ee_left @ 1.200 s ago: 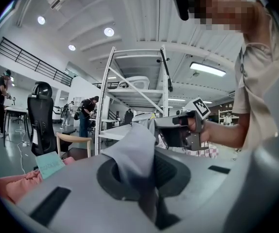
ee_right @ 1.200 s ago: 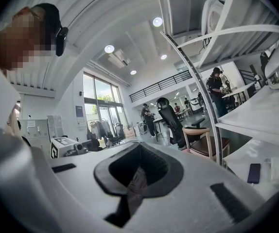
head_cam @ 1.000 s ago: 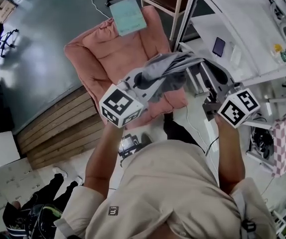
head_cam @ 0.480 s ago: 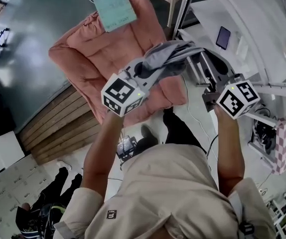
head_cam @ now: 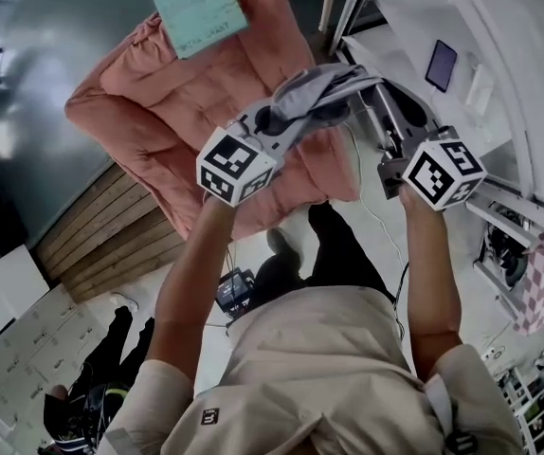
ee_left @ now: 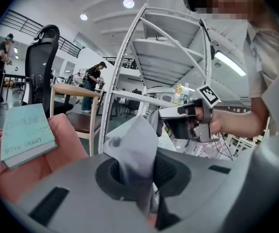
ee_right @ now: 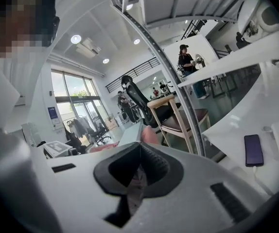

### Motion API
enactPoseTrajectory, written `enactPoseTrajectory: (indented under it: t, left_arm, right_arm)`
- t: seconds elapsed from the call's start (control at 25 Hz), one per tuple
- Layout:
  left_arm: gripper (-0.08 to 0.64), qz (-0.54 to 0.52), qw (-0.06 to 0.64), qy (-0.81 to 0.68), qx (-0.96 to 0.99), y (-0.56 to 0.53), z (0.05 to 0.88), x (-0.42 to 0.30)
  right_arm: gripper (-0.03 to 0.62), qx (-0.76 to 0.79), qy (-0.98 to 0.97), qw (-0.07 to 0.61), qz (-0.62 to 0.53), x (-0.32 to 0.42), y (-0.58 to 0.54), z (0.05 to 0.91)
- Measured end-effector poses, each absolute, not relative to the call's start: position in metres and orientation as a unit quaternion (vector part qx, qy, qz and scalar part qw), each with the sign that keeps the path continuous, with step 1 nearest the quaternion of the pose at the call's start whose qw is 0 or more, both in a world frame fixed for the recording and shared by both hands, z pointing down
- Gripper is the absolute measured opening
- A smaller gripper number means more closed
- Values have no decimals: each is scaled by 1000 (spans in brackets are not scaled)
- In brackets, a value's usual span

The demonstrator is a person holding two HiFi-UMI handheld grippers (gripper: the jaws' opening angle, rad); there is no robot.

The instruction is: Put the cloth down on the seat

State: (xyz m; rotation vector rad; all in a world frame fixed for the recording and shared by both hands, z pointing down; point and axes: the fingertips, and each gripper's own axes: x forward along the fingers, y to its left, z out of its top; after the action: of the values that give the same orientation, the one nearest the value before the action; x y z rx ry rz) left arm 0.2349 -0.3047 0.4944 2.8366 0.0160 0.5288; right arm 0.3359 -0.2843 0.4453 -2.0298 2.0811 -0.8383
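Cloth (head_cam: 315,98) between left tongs (head_cam: 277,121) and right tongs (head_cam: 367,98), over seat (head_cam: 158,112); book (head_cam: 196,8) on seat.

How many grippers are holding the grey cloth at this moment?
2. The left gripper is shut on one end of the cloth, above the pink seat; the right gripper is shut on the other end, to its right.

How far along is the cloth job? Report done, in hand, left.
Done: the left gripper and the right gripper are both shut on the grey cloth, over the pink seat. In hand: the cloth hangs between them, seemingly clear of the cushion. Left: lower it onto the seat, near the green book, and open the jaws.
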Motion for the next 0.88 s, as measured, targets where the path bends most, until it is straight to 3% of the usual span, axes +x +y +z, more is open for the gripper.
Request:
enactPoseTrajectory:
  t: [0.88]
  left_arm:
    - [34,240,219,-24,946,-378,667,253]
  right_arm:
    - [-5,-677,633,-2,-375,368,-362,647]
